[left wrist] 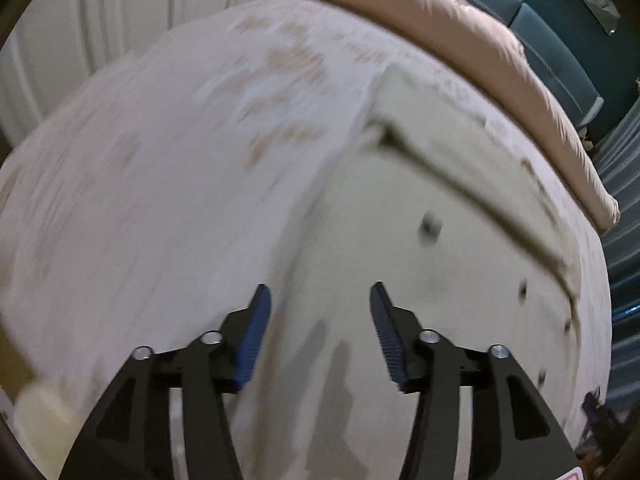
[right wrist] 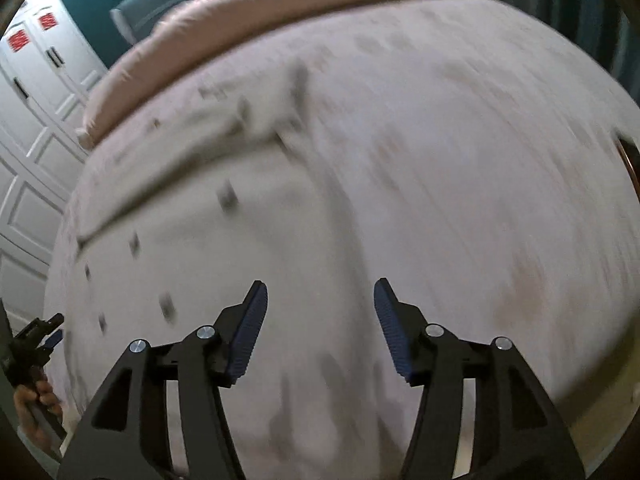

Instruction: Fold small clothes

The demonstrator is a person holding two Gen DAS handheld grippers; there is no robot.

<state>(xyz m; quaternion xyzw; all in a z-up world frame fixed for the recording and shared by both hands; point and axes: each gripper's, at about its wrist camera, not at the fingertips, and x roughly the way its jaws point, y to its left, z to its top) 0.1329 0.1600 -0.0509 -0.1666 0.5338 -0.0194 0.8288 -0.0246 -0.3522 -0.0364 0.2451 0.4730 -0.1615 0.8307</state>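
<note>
A pale cream garment with small dark marks (left wrist: 420,216) lies flat on the bed, one edge folded over as a band (left wrist: 472,160). In the right wrist view the garment (right wrist: 208,248) lies left of centre. My left gripper (left wrist: 320,300) is open and empty, hovering above the garment's near left edge. My right gripper (right wrist: 320,300) is open and empty above the garment's right edge. Both views are motion-blurred. The left gripper also shows in the right wrist view at the far left (right wrist: 52,330), held in a hand.
The bed has a light pinkish patterned sheet (left wrist: 180,160) and a pink rolled duvet (left wrist: 460,28) along its far side. A teal headboard (left wrist: 560,60) stands behind it. White panelled wardrobe doors (right wrist: 32,140) stand to the left.
</note>
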